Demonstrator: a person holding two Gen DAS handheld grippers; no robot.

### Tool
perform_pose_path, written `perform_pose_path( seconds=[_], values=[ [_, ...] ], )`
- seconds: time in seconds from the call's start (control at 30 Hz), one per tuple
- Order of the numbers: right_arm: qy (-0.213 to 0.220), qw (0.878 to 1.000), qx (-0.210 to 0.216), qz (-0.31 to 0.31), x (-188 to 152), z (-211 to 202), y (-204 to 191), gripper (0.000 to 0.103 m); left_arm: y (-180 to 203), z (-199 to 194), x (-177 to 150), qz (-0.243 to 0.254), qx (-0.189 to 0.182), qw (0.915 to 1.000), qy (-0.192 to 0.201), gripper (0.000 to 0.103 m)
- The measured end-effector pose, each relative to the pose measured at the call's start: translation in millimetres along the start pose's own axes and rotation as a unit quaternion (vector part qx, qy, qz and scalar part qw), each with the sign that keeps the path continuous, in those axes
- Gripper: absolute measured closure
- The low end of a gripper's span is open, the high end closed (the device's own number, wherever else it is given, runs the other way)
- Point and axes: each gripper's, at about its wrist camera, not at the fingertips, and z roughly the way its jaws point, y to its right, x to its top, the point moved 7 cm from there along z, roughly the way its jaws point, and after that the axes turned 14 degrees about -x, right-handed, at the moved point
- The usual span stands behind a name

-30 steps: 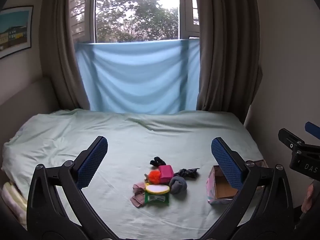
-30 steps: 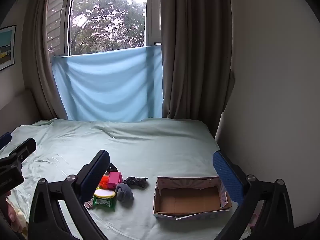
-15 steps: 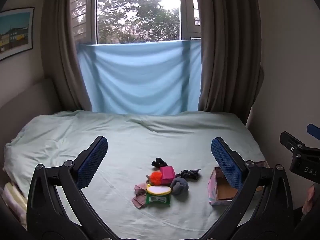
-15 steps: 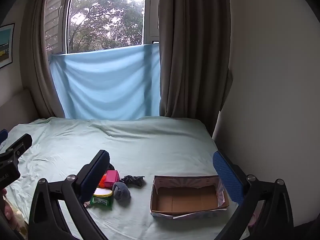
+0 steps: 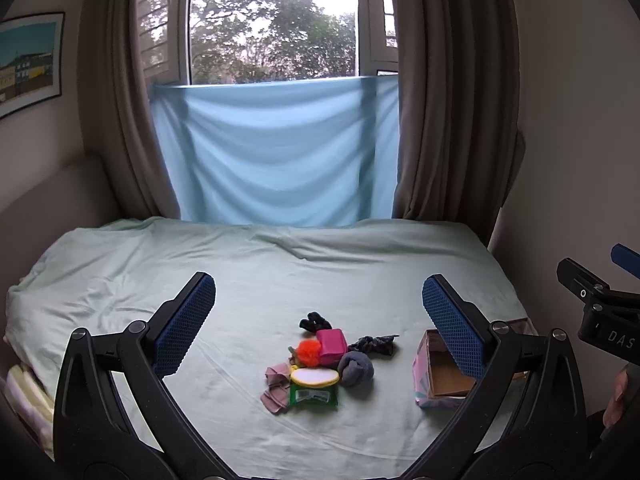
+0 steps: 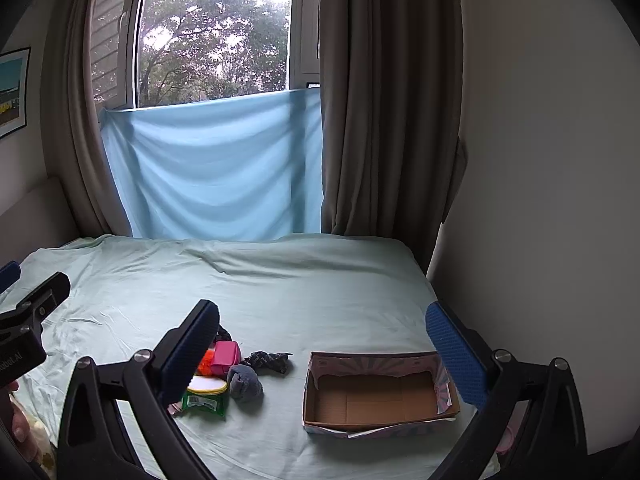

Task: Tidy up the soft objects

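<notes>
Both tongs, left [image 5: 319, 324] & right [image 6: 322, 350], apart, holding nothing; box [image 6: 380, 394] long axis approx left-right.

Bare bed sheet [image 5: 248, 280] is lying ahead of the left gripper [image 5: 319, 326], whose wide-spread jaws are framing the clustered soft items [image 5: 320, 364]. Right of that claw, the cardboard box [image 6: 380, 394] is sitting open-topped, between the right gripper's [image 6: 323, 350] parted jaws, and a wall [image 6: 540, 200] is crowding its right.
</notes>
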Motion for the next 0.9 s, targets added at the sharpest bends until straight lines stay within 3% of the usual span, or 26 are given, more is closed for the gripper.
perform_pose_path(
  seconds=[0.9],
  values=[
    [0.001, 1.0, -0.003, 0.005, 0.4, 4.2, -4.4, 0.0, -2.5, 7.5, -1.2, -0.007, 0.0, 1.0, 0.001, 0.001]
  ],
)
